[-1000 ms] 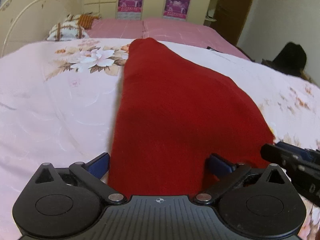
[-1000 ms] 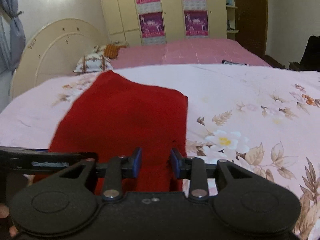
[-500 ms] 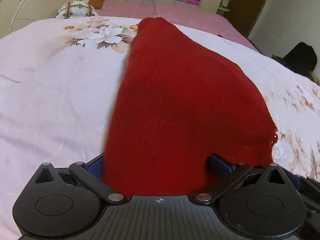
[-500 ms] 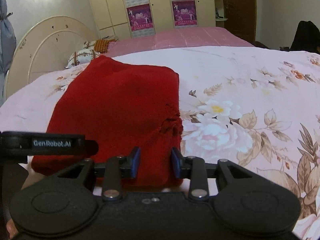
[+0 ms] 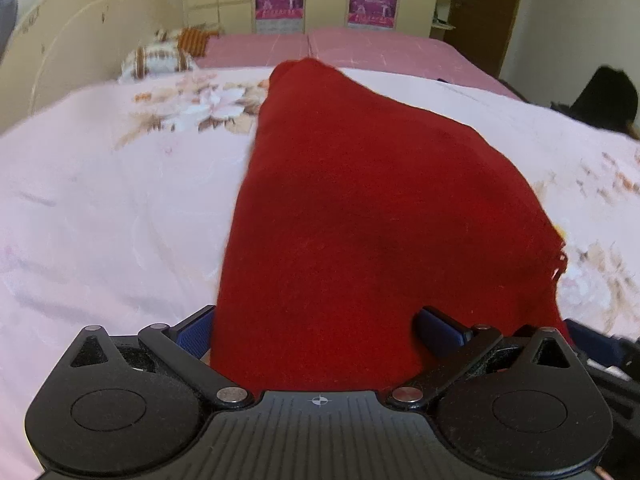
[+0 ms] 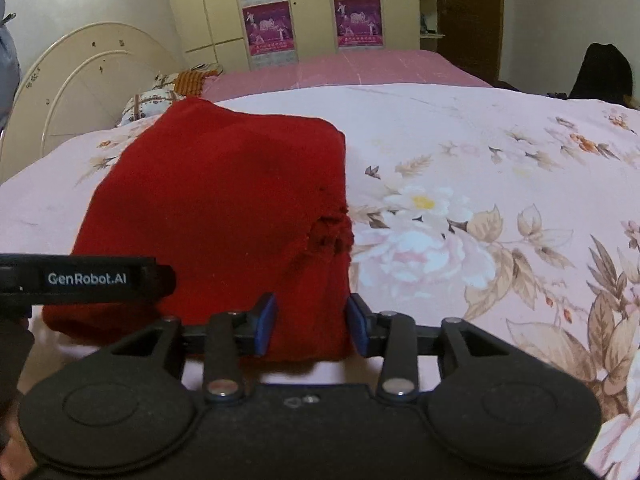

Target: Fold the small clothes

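A red knitted cloth (image 5: 360,208) lies folded on the pink floral bedspread (image 5: 100,220). Its near end sits between the wide-apart fingers of my left gripper (image 5: 320,326), which is open; the cloth's left edge overlaps the left pad (image 5: 196,330). In the right wrist view the cloth (image 6: 216,208) has its near right corner between the blue pads of my right gripper (image 6: 312,324). Those jaws are opening and the cloth rests flat on the bed. The left gripper's black finger (image 6: 88,278) crosses the cloth's near left corner.
A patterned pillow (image 6: 154,100) and a cream curved headboard (image 6: 80,92) lie at the far left. A wardrobe with purple posters (image 6: 312,20) stands behind the bed. A dark bundle (image 6: 604,72) sits at the far right. Floral bedspread (image 6: 500,208) stretches to the right.
The right gripper sank toward the bed with the cloth's corner and its pads have spread apart. The cloth's near end now lies flatter. The left gripper stayed wide open.
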`<state>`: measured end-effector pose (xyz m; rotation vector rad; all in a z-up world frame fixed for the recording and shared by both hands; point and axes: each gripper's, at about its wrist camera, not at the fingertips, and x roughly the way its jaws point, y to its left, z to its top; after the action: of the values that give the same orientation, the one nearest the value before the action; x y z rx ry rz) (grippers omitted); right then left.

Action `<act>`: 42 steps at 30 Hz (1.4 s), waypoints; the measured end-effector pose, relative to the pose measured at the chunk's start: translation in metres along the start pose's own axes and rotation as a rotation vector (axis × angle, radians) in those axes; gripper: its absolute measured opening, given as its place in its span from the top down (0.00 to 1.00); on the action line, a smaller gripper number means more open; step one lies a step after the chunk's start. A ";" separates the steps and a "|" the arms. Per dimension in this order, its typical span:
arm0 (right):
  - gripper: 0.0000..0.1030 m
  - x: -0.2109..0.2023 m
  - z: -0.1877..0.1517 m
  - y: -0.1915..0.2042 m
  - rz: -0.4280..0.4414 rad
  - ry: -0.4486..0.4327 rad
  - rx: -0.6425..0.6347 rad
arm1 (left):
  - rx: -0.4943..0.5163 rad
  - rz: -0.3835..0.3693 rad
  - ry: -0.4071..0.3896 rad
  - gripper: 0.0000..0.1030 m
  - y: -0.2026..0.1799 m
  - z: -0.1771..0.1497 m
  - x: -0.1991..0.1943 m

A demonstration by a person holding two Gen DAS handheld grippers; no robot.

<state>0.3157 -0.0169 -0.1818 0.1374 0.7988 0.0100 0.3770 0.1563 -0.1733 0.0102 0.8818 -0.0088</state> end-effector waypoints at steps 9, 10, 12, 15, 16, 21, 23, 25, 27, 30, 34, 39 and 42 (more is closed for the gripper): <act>0.58 -0.002 0.001 0.002 -0.015 0.014 0.010 | 0.066 0.053 -0.031 0.00 -0.013 0.003 0.001; 0.56 -0.002 0.001 0.001 -0.017 0.014 0.010 | 0.070 0.048 -0.039 0.00 -0.012 0.003 0.001; 0.54 -0.001 0.001 0.002 -0.026 0.012 0.007 | 0.070 0.035 -0.050 0.00 -0.010 0.001 0.002; 0.53 -0.001 0.001 0.004 -0.040 0.011 -0.004 | 0.070 0.032 -0.046 0.00 -0.010 0.002 0.001; 0.54 -0.002 0.002 0.005 -0.045 0.011 -0.011 | 0.069 0.030 -0.042 0.00 -0.010 0.004 0.001; 0.54 -0.006 0.008 0.006 -0.092 -0.028 -0.015 | 0.051 0.008 -0.011 0.00 -0.005 0.008 0.002; 0.53 0.004 0.007 0.007 -0.090 0.029 -0.033 | 0.060 0.015 -0.011 0.00 -0.005 0.010 0.000; 0.53 -0.001 0.010 0.008 -0.099 0.025 -0.040 | 0.070 0.036 -0.021 0.00 -0.006 0.010 -0.008; 0.53 -0.014 0.014 0.007 -0.087 -0.008 -0.018 | 0.081 0.044 -0.038 0.00 -0.007 0.012 -0.022; 0.51 -0.035 0.020 0.006 -0.056 -0.042 -0.009 | 0.081 0.039 -0.077 0.00 -0.005 0.013 -0.051; 0.41 -0.071 0.021 0.007 -0.009 -0.086 -0.042 | 0.047 0.027 -0.119 0.00 0.003 0.010 -0.097; 0.33 -0.115 0.011 0.001 0.072 -0.096 -0.072 | 0.062 0.068 -0.150 0.00 0.003 -0.010 -0.158; 0.24 -0.144 0.001 -0.006 0.135 -0.065 -0.058 | 0.068 0.089 -0.174 0.00 0.001 -0.029 -0.202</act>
<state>0.2156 -0.0317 -0.0796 0.1356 0.7222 0.1552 0.2262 0.1582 -0.0364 0.1105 0.7066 0.0435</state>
